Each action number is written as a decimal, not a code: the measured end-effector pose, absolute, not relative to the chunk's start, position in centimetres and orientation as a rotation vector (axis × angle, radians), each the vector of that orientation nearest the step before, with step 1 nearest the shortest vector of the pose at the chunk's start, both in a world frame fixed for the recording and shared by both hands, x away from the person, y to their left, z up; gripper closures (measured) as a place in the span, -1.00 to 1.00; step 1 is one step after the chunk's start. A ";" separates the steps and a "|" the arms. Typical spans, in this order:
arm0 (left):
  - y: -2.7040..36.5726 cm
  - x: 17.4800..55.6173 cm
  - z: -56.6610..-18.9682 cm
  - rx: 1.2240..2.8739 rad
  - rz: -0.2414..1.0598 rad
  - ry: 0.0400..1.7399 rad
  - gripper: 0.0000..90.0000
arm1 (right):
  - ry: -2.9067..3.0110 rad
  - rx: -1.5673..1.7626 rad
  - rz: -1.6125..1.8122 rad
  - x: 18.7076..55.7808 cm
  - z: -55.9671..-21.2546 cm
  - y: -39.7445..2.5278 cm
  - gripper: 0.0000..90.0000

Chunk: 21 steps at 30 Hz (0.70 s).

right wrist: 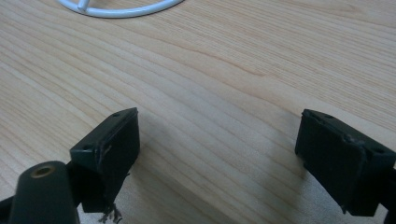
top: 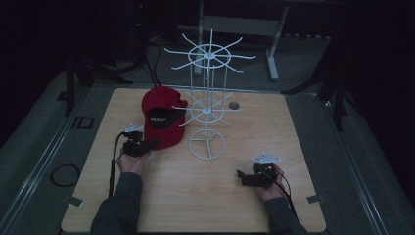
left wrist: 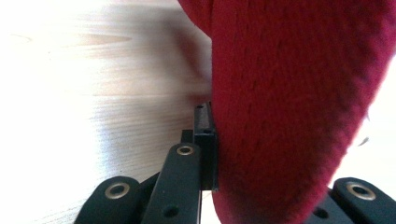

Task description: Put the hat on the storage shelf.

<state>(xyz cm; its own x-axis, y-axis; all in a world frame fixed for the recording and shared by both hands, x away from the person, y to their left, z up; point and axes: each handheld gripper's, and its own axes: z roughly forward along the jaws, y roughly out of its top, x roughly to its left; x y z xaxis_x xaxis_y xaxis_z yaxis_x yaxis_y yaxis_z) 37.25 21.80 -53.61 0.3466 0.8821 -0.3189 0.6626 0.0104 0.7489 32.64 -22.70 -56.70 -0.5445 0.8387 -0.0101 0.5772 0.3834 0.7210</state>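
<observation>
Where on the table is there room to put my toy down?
Bare wood lies between the two grippers, left and right, near the front edge, and along the right side past the white wire rack. It's crowded at back left, where the red cap touches the rack.

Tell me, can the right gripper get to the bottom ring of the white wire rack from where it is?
Probably yes. The right gripper sits open, holding nothing, and bare table lies between it and the rack's base ring. The red cap is on the other side.

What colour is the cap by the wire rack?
Red cap, clearest in the high view.
</observation>
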 end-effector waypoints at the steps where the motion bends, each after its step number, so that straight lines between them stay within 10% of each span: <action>1: 21.9 37.2 -53.5 1.714 0.313 1.385 0.90 | 2.274 1.228 0.961 32.6 -56.7 -22.7 -0.70; 21: 23.1 36.0 -50.9 1.630 0.403 1.351 0.90 | 2.274 1.228 0.961 32.6 -56.7 -22.7 -0.70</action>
